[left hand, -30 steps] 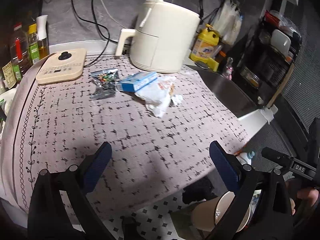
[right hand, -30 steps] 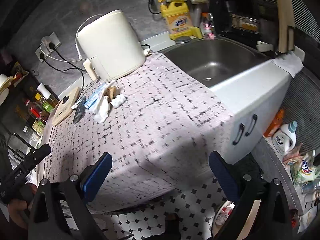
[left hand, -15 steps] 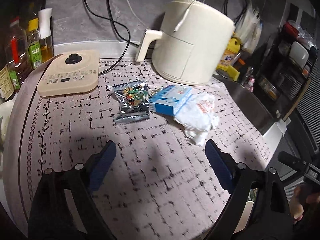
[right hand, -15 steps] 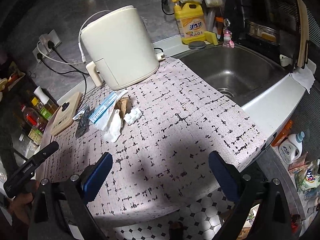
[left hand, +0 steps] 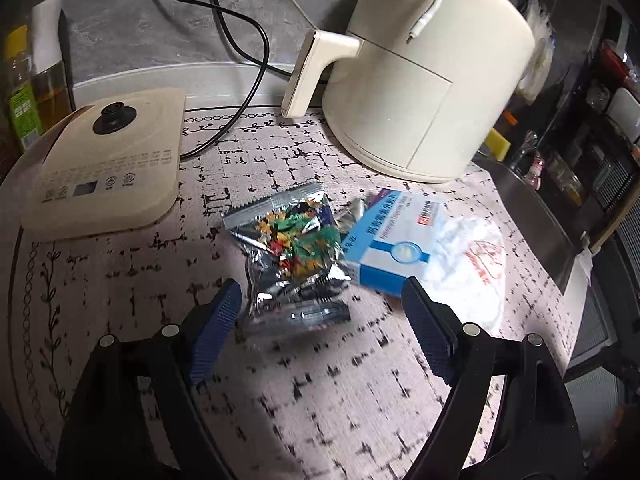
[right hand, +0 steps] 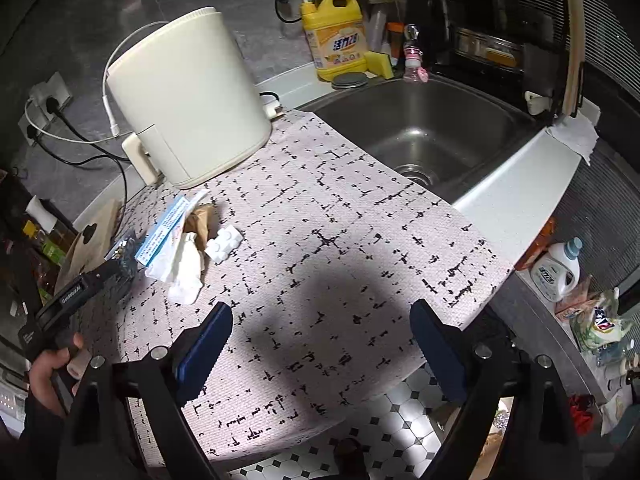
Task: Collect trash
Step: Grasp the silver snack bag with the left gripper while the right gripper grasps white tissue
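Note:
A small heap of trash lies on the patterned mat (left hand: 120,280): a silver foil snack wrapper (left hand: 292,256), a blue and white carton (left hand: 394,246) and a crumpled white bag (left hand: 472,264). My left gripper (left hand: 320,296) hovers low over the wrapper, whose near end lies between the closing jaws. The pads do not touch it. In the right wrist view the heap sits at the left: carton (right hand: 162,236), white bag (right hand: 184,268), brown paper (right hand: 202,220), white blister pack (right hand: 224,242). My right gripper (right hand: 320,316) is over bare mat, its jaws closing on nothing.
A cream air fryer (left hand: 432,80) stands behind the trash, a flat cream cooker (left hand: 108,164) to its left, with oil bottles (left hand: 28,92) beyond. The steel sink (right hand: 432,132) and a yellow detergent bottle (right hand: 334,44) are at the right. A hand (right hand: 52,364) grips the left tool.
The left gripper has moved forward and down to the trash, so the foil wrapper now lies between its fingers, which have narrowed a little. The right gripper moved forward over the mat.

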The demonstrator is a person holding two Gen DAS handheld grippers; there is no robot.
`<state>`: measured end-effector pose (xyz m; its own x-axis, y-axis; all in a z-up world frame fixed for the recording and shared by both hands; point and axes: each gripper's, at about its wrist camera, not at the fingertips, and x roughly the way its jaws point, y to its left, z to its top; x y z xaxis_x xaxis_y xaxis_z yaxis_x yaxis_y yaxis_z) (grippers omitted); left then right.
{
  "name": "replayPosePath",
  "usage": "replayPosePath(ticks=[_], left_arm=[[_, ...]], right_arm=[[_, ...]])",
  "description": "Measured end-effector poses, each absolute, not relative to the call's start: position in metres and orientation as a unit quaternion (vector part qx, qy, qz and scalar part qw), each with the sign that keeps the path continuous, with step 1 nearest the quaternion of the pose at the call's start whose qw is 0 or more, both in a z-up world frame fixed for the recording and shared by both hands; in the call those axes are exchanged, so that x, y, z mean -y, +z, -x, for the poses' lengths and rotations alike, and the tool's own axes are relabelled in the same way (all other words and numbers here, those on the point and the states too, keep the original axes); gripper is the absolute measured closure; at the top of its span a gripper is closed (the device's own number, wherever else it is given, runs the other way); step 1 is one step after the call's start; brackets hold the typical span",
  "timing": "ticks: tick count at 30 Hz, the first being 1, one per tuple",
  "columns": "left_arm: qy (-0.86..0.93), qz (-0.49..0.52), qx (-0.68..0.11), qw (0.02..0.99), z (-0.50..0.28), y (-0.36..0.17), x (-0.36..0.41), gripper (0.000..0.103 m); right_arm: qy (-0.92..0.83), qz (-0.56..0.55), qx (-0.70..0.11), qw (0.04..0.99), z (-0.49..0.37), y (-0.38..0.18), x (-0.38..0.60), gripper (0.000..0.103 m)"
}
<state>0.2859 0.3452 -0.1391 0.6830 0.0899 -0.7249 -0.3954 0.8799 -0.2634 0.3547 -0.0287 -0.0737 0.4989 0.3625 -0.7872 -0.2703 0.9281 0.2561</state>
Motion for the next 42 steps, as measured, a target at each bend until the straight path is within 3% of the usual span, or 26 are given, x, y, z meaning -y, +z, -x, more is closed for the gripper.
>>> replayPosePath(ticks=[3,6,11,17,19,21,33,40,42], left_arm=[[0.142,0.201,-0.384,0.89,-0.296,-0.147,-0.35,0.021],[0.143,0.197,-0.412,0.878,-0.306,-0.159,-0.351,0.041],[0.141,0.198,-0.405,0.882,-0.297,-0.152,-0.346,0.056],[0.155,0.211,-0.401,0.878,-0.266,-0.143,-0.35,0.057],[0.171,0.214,-0.397,0.876,-0.253,-0.138,-0.351,0.057],[0.187,0.223,-0.39,0.874,-0.239,-0.131,-0.35,0.057],[0.275,0.253,-0.356,0.857,-0.153,-0.107,-0.349,0.057],[0.321,0.265,-0.351,0.839,-0.111,-0.107,-0.357,0.057],[0.327,0.268,-0.345,0.838,-0.102,-0.106,-0.359,0.057]], right_arm=[[0.173,-0.046,-0.469,0.865,-0.355,-0.075,0.031,0.015],[0.169,-0.045,-0.473,0.864,-0.356,-0.075,0.032,0.015],[0.185,-0.041,-0.476,0.859,-0.363,-0.077,0.022,0.016],[0.253,-0.033,-0.48,0.839,-0.374,-0.08,-0.015,0.025],[0.284,-0.027,-0.48,0.83,-0.378,-0.081,-0.031,0.03],[0.316,-0.021,-0.488,0.813,-0.385,-0.081,-0.051,0.043],[0.398,0.001,-0.498,0.77,-0.418,-0.09,-0.13,0.068],[0.402,0.003,-0.497,0.769,-0.436,-0.095,-0.153,0.069],[0.4,0.012,-0.5,0.768,-0.436,-0.097,-0.159,0.083]])
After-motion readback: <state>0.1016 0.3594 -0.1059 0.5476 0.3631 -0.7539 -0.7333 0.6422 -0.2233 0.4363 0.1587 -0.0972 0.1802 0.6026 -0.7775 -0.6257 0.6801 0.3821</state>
